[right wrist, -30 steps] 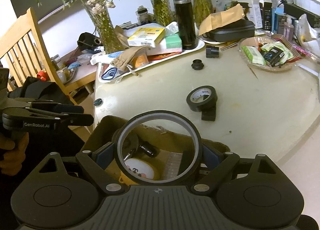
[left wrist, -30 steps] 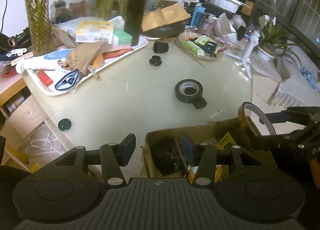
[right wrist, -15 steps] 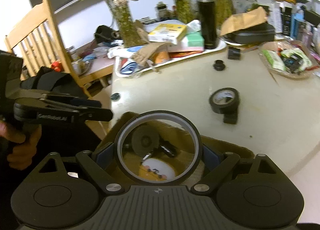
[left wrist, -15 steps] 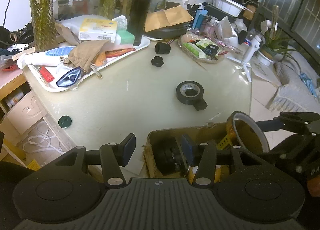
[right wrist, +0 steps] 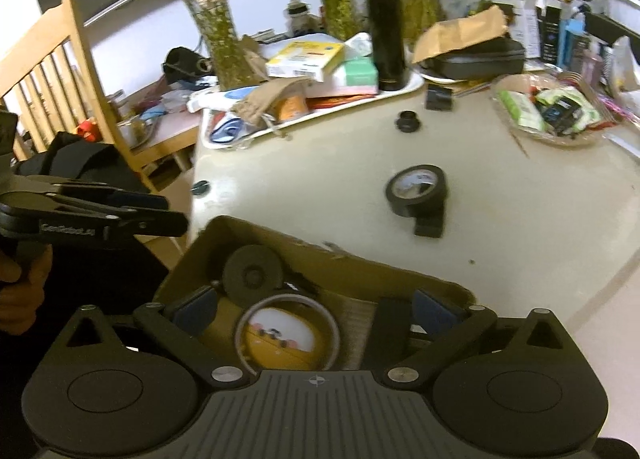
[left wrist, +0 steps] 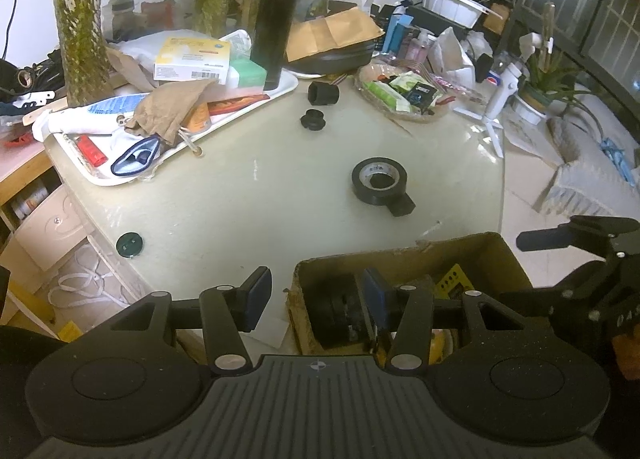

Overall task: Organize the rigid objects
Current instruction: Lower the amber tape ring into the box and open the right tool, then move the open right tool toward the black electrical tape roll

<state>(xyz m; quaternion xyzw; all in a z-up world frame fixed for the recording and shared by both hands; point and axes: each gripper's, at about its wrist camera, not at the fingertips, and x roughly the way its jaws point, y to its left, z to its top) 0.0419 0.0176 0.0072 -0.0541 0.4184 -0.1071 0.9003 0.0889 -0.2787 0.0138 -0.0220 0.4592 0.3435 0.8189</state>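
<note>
The right gripper hangs over the open cardboard box at the near edge of the desk, its fingers spread wide and holding nothing. Between and below them a clear tape ring lies inside the box on top of something yellow, next to a dark round disc.

The left gripper hovers at the box's left wall, fingers parted and empty, one over the desk's edge and the other over the box interior, where a black cylindrical part sits.

Out on the desk a black tape roll rests toward the middle, touching a small black block. Two small black caps lie farther back, near a white tray piled with boxes, a pouch and a tall black flask. A dark green lid lies by the desk's left edge.
</note>
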